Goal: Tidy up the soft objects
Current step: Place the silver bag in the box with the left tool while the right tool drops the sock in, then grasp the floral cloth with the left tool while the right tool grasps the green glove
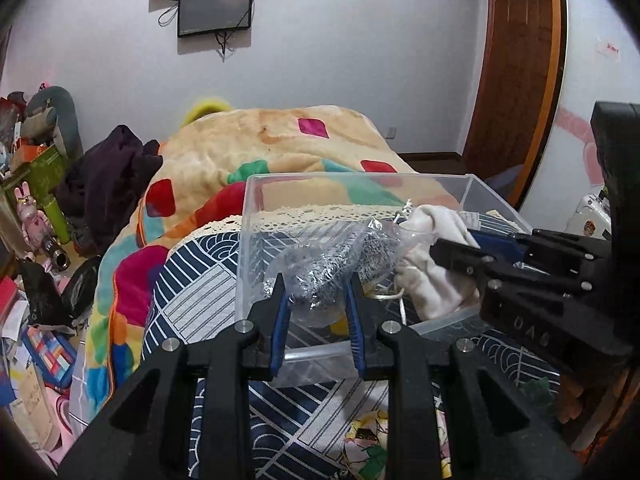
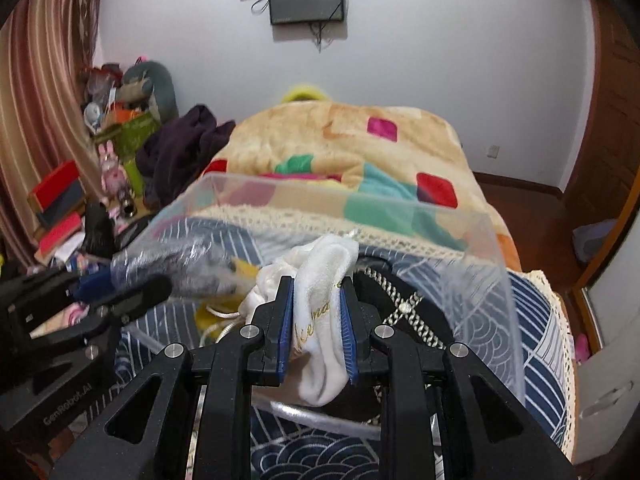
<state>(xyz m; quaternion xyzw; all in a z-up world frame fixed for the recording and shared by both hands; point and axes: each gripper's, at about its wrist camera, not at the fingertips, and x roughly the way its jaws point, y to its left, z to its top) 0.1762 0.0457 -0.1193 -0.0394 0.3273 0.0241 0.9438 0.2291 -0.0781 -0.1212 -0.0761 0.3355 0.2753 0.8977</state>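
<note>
I count one clear plastic bin, one white sock, one plastic-wrapped grey bundle, two grippers, left and right, two dark wall screens, and one colourful patchwork blanket.

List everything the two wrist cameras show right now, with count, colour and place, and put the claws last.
Storage bin: 1, clear plastic, on the patterned bedspread.
Bagged grey item: 1, grey fabric in a clear wrapper, over the bin, between the left claw's fingers.
White sock: 1, white with gold lettering, over the bin, between the right claw's fingers.
Chain strap: 1, silver on black, inside the bin.
Blanket: 1, tan with coloured patches, behind the bin.
Dark garment: 1, deep purple, left of the blanket.
Wall screens: 2, black, far wall.
Rabbit figure: 1, pink, in the floor clutter at left.
Left claw: 1, black with blue pads, shut on the bagged item.
Right claw: 1, black with blue pads, shut on the sock.
</note>
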